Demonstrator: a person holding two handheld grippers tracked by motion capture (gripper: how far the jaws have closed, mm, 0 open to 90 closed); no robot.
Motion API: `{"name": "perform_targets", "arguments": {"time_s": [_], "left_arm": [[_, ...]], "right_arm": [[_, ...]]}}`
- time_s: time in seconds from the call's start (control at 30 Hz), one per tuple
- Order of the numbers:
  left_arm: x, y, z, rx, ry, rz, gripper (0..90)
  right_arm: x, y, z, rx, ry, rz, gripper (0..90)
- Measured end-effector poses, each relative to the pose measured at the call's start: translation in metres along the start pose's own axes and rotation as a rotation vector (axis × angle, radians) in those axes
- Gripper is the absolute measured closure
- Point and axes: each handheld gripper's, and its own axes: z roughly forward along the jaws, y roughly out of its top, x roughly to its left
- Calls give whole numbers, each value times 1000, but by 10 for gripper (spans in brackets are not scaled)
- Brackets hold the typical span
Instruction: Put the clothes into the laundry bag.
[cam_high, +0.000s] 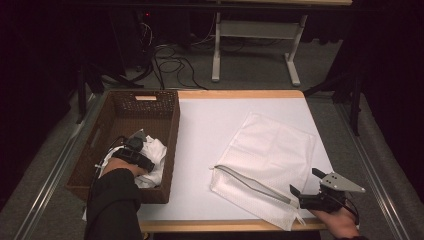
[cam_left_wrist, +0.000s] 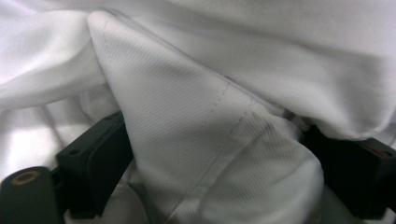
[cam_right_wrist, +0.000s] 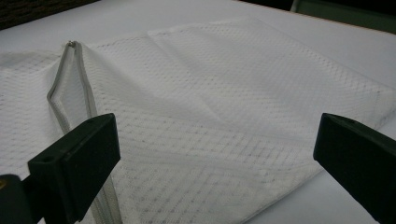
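While the left gripper (cam_high: 136, 146) is down inside the brown wicker basket (cam_high: 170, 130) at the table's left end, its jaws sit either side of a fold of white cloth (cam_high: 154, 159). Close up in the left gripper view, that stitched fold of cloth (cam_left_wrist: 210, 140) fills the gap between the two black jaws, and both jaws press against it — it looks like a grip on the fabric. More of the same white cloth lies bunched all around it in the basket.

Over on the other side, the right gripper (cam_high: 306, 186) hovers at the near right corner of the table (cam_high: 210, 115), jaws spread wide with nothing between them. In the right gripper view, the gripper (cam_right_wrist: 215, 154) looks out across the white mesh bag (cam_right_wrist: 224, 116), which lies flat on the white tabletop. Its zipper (cam_right_wrist: 70, 93) runs along the near edge and gapes partly open.

From the high view, the mesh bag (cam_high: 270, 155) sits at an angle on the right half of the table, well apart from the basket, with the right gripper just beside its zippered corner.
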Motion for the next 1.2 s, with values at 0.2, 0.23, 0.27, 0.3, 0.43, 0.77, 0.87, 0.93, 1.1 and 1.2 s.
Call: {"name": "perform_targets", "arguments": {"time_s": [0.2, 0.23, 0.27, 0.3, 0.43, 0.77, 0.87, 0.93, 1.1, 1.2], "left_arm": [[3, -2, -6, -33, 27, -3, 379], [2, -3, -9, -53, 14, 13, 474], [2, -3, -10, -55, 13, 21, 522], [2, -3, -10, -55, 13, 21, 550], [-3, -5, -12, -80, 1, 54, 646], [-5, -13, -32, -285, -73, 102, 666], [-4, -15, -36, -336, -77, 103, 665], [-4, -18, -40, -377, -74, 103, 665], [-6, -24, -49, -492, -51, 125, 666], [-3, -32, -58, -610, -62, 102, 666]], "right_arm": [[-1, 0, 0, -6, -3, 0, 14], [-1, 0, -1, -8, -5, -5, 15], [0, 0, -1, -9, -6, -3, 16], [0, 0, -1, -9, -6, -3, 16], [0, 1, -1, -15, -5, -10, 20], [2, 2, -2, -21, -11, -14, 27], [2, 2, -2, -20, -11, -13, 28], [2, 2, -2, -24, -11, -15, 29], [2, 2, -3, -42, -12, -21, 32], [2, 2, -2, -37, -9, -22, 36]]}}
